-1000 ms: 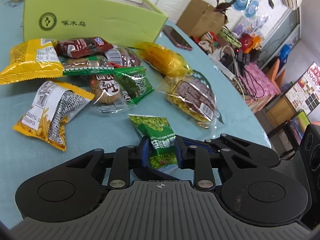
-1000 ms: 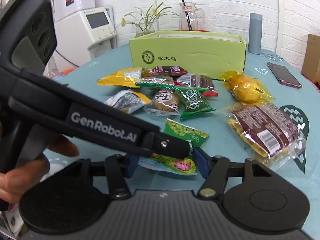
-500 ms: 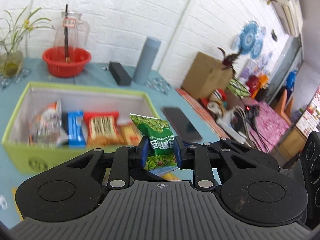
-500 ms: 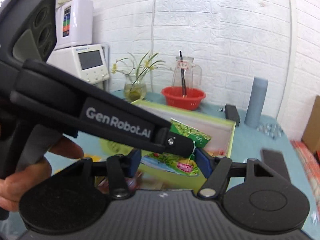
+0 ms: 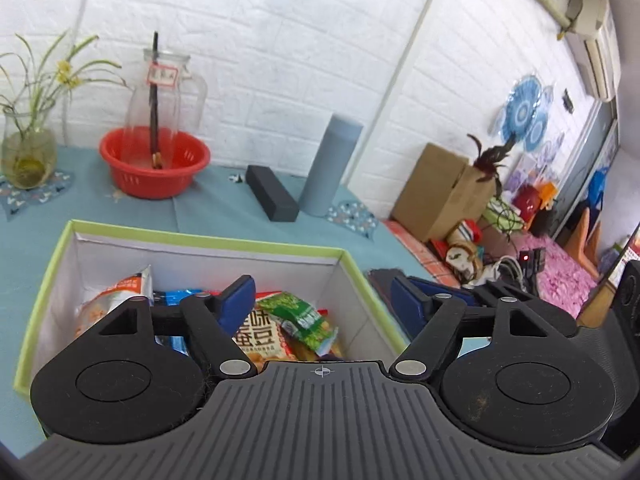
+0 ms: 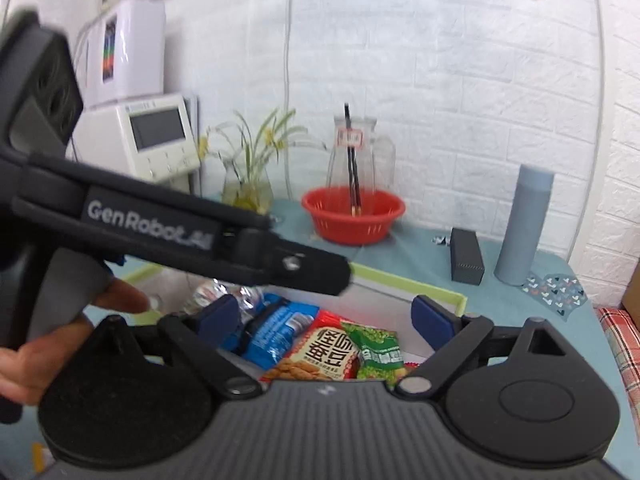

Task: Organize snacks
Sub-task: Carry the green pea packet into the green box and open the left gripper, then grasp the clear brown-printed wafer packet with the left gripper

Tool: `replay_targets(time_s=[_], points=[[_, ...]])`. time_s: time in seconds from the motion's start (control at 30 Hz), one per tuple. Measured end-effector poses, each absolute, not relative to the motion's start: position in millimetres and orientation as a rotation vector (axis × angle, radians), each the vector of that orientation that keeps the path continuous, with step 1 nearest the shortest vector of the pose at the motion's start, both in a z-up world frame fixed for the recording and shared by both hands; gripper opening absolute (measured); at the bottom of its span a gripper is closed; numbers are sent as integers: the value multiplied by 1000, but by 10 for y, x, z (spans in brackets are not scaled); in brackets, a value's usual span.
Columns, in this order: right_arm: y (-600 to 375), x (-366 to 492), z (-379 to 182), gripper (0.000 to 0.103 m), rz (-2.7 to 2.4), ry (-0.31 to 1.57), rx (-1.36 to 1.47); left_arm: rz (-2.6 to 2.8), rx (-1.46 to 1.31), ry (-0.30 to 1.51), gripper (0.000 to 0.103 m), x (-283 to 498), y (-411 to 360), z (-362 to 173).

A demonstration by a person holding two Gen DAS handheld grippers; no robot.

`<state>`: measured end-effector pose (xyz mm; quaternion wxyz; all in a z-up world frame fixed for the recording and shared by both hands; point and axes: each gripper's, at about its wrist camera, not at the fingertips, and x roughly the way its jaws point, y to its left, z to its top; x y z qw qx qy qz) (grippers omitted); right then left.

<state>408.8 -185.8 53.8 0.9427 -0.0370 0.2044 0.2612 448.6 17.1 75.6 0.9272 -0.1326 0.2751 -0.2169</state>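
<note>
Left gripper [image 5: 324,296]: jaws opening, wide, nothing between the pads.
Right gripper [image 6: 326,316]: jaws opening, wide, empty.
Green pea packet [image 5: 306,316]: lying inside the green box [image 5: 208,242], on other snacks.
Box: on the table [image 5: 224,208].

"GenRobot.AI" on left gripper [image 6: 320,268] body (white lettering).

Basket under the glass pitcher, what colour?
Red, a perforated plastic basket; clearest in the left wrist view.

The left gripper [image 6: 280,264] hides the box's far-left corner (its housing blurred).
</note>
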Motion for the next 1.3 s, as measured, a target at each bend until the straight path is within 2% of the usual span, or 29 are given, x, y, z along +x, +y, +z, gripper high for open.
replay_targets(time_s=[0.13, 0.47, 0.6, 0.77, 0.87, 1.27, 1.3], points=[[-2115, 3604, 560, 93, 490, 466, -58, -482, -282, 589, 74, 4012, 148, 709], [-2737, 2446, -53, 93, 380, 656, -1, -568, -391, 793, 74, 3110, -118, 24], [-2779, 2431, -139, 93, 365, 633, -33, -578, -447, 892, 71, 2957, -249, -195], [-2743, 2787, -327, 94, 450, 733, 48, -492, -411, 862, 71, 2770, -202, -133], [-2656, 2688, -370, 94, 501, 737, 94, -474, -405, 853, 73, 2708, -128, -127], [-2375, 2363, -378, 94, 444, 733, -95, -573, -454, 930, 72, 2950, -451, -327], [-2341, 2332, -392, 94, 436, 718, -119, -578, -443, 930, 67, 2960, -484, -324]])
